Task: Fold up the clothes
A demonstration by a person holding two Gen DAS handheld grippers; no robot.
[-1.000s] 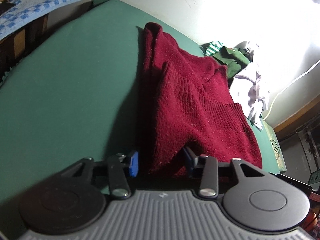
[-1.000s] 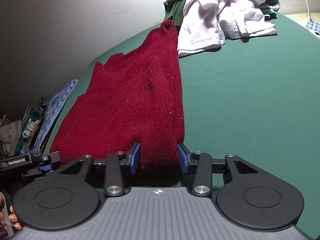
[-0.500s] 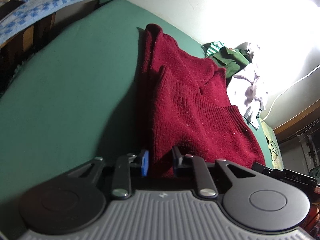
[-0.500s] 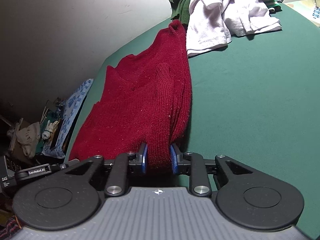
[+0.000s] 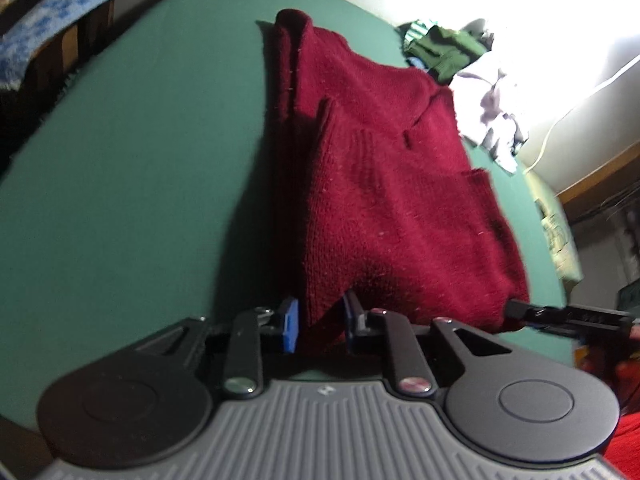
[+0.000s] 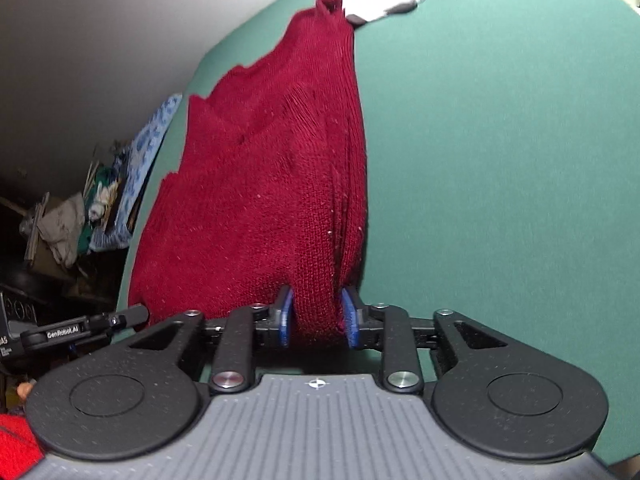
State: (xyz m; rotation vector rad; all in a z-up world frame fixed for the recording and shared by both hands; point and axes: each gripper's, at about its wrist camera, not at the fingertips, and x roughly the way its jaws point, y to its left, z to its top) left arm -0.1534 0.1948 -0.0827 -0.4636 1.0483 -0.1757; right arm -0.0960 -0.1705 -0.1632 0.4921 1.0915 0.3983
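Sweater fold in progress: near hem gripped at both corners, garment not yet doubled over.
Left gripper (image 5: 318, 326) is clamped on one near corner of the maroon sweater (image 5: 384, 184), its jaws having just been closing; right gripper (image 6: 316, 316) grasps the other corner, its jaws having just eased wider with thick knit bunched between them. Sleeves appear already laid inward. Sweater stretches away from both grippers across the green table (image 6: 500, 160); the lengthwise fold remains. Beyond its far end lies the unfolded clothes pile (image 5: 472, 80).
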